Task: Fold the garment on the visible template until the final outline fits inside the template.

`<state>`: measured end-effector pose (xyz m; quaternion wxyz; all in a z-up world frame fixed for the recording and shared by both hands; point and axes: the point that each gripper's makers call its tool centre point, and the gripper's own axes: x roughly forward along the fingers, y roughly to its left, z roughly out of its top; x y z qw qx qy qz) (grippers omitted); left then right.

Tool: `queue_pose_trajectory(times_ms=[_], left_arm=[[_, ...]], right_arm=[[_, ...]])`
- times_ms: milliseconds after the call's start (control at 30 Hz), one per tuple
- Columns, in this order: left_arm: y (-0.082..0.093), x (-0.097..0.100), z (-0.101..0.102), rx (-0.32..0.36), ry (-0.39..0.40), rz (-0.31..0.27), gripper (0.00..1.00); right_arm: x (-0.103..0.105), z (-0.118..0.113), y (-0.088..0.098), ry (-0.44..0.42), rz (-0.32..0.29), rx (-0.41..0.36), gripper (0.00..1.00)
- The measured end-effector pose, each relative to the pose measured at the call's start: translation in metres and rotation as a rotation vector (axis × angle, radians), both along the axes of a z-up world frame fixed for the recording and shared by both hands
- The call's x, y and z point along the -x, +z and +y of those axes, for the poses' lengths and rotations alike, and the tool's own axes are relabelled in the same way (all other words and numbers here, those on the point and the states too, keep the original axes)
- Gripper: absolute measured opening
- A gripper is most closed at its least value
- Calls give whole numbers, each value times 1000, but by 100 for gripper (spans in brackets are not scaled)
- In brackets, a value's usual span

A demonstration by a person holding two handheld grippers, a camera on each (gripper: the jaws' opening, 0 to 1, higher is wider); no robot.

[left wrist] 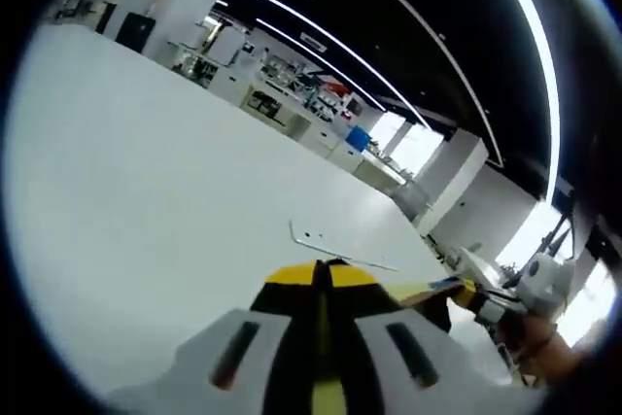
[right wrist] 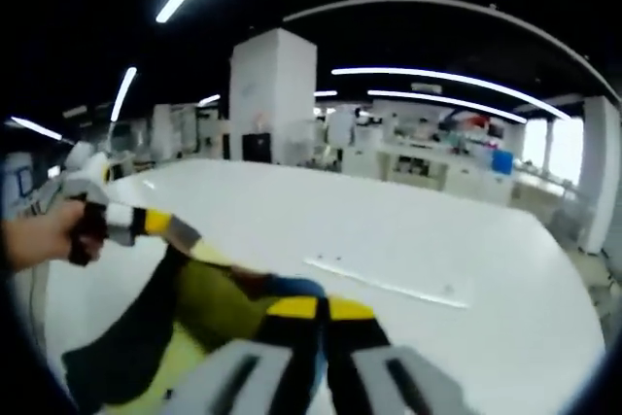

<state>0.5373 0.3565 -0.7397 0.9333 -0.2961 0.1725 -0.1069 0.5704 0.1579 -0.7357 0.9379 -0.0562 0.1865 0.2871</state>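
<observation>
The garment (right wrist: 185,313), black with olive-yellow panels and a bit of blue, hangs lifted above the white table (right wrist: 418,230). In the right gripper view my right gripper (right wrist: 321,308) has its yellow-tipped jaws pressed together on the garment's near edge. My left gripper (right wrist: 160,228), held by a hand, comes in from the left and pinches the garment's upper edge. In the left gripper view my left gripper (left wrist: 322,273) is shut, and my right gripper (left wrist: 466,291) holds a dark fold of the garment (left wrist: 430,310). The clear template (right wrist: 389,284) lies flat on the table beyond, its edge (left wrist: 335,248) just past my left jaws.
The white table (left wrist: 146,172) stretches wide around the template. A white pillar (right wrist: 272,94), benches and shelves with equipment (left wrist: 292,85) stand beyond the far edge. A person's hand (right wrist: 44,235) holds the left gripper; another hand (left wrist: 549,357) is at the right gripper.
</observation>
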Motion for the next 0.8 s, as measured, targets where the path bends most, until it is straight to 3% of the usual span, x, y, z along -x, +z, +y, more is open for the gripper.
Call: queue_pose_trajectory(times_ms=[100, 233, 367, 467, 567, 733, 800], left_arm=[[-9, -11, -4, -18, -12, -24, 0], [-29, -24, -7, -60, -28, -1, 0], [-49, -37, -4, -60, -21, 31, 0], [-61, -41, -2, -112, -35, 64, 0], [-75, -47, 2, -207, -51, 100, 0], [-78, -49, 1, -228, -44, 96, 1], [-79, -49, 1, -257, -51, 94, 9]], right_arm=[[-8, -1, -15, -27, 24, -2, 0], [-17, -2, -37, -53, 62, 2, 0], [-26, -1, -54, -65, 91, 3, 0], [-29, -1, -61, -74, 105, 8, 0], [-36, -1, -69, -80, 117, 17, 0], [-43, -3, -81, -90, 143, 26, 0], [-41, -4, -80, -94, 146, 18, 0]])
